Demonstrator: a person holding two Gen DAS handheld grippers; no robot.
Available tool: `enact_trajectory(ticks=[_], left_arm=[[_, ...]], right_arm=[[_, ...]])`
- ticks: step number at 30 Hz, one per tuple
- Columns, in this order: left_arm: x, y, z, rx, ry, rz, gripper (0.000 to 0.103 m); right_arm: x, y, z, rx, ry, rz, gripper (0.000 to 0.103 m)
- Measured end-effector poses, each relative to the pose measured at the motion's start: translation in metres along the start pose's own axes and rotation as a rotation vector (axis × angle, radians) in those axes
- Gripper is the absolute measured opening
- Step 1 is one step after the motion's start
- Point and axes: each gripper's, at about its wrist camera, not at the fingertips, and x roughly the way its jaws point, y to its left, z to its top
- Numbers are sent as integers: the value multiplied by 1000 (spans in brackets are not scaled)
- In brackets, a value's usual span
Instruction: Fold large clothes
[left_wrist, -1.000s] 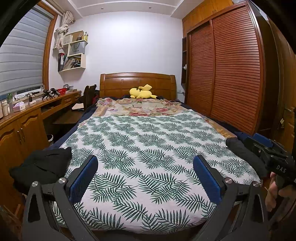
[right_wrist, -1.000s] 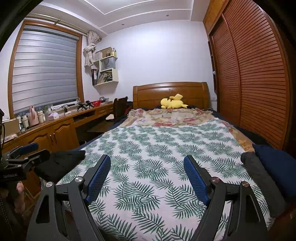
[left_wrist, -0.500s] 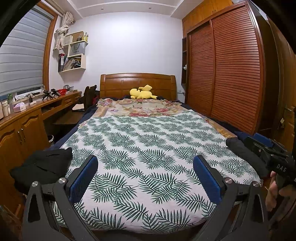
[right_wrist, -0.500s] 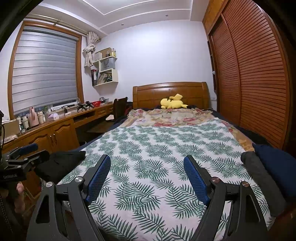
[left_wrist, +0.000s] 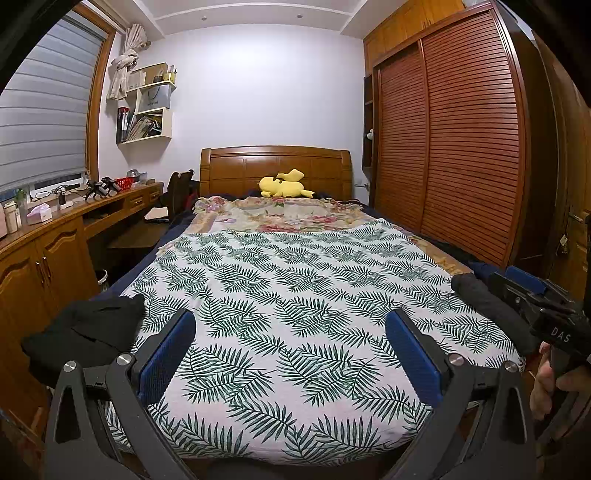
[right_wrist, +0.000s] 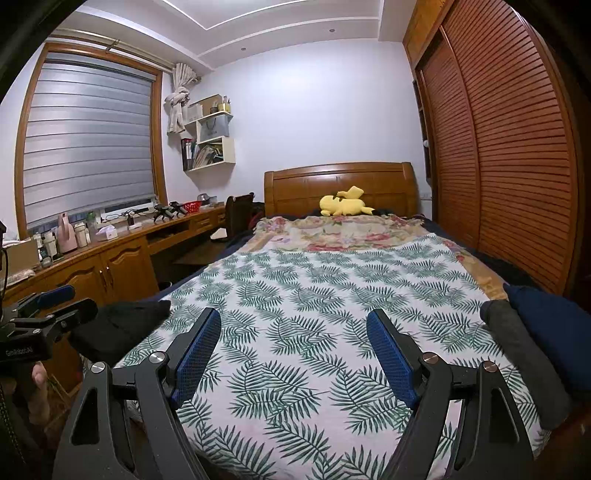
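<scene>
A crumpled black garment (left_wrist: 85, 332) lies on the bed's near left corner; it also shows in the right wrist view (right_wrist: 122, 325). A folded dark grey garment (right_wrist: 524, 354) and a folded navy one (right_wrist: 554, 325) lie at the near right edge; the grey one shows in the left wrist view (left_wrist: 487, 306). My left gripper (left_wrist: 290, 350) is open and empty above the foot of the bed. My right gripper (right_wrist: 293, 347) is open and empty too, held beside it. Neither touches any cloth.
The bed carries a palm-leaf sheet (left_wrist: 295, 288), a floral blanket (left_wrist: 280, 214) and a yellow plush toy (left_wrist: 282, 184) by the headboard. A wooden desk with cabinets (right_wrist: 110, 258) runs along the left. A slatted wardrobe (left_wrist: 461, 147) stands along the right.
</scene>
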Motion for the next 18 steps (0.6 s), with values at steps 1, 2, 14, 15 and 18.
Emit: enact_trajectory(ticks=[1, 2, 14, 15, 18], left_arm=[[0, 0, 0, 0, 0, -1, 103], [0, 0, 0, 0, 0, -1, 103], [-1, 4, 0, -2, 2, -1, 103], [-1, 3, -1, -2, 1, -2, 103], [-1, 3, -1, -1, 1, -2, 103]], right_arm=[[0, 0, 0, 1, 0, 1, 82], [0, 0, 0, 1, -1, 0, 82], [1, 2, -2, 0, -3, -2, 82], [0, 2, -2, 0, -3, -2, 82], [1, 3, -2, 1, -3, -1, 82]])
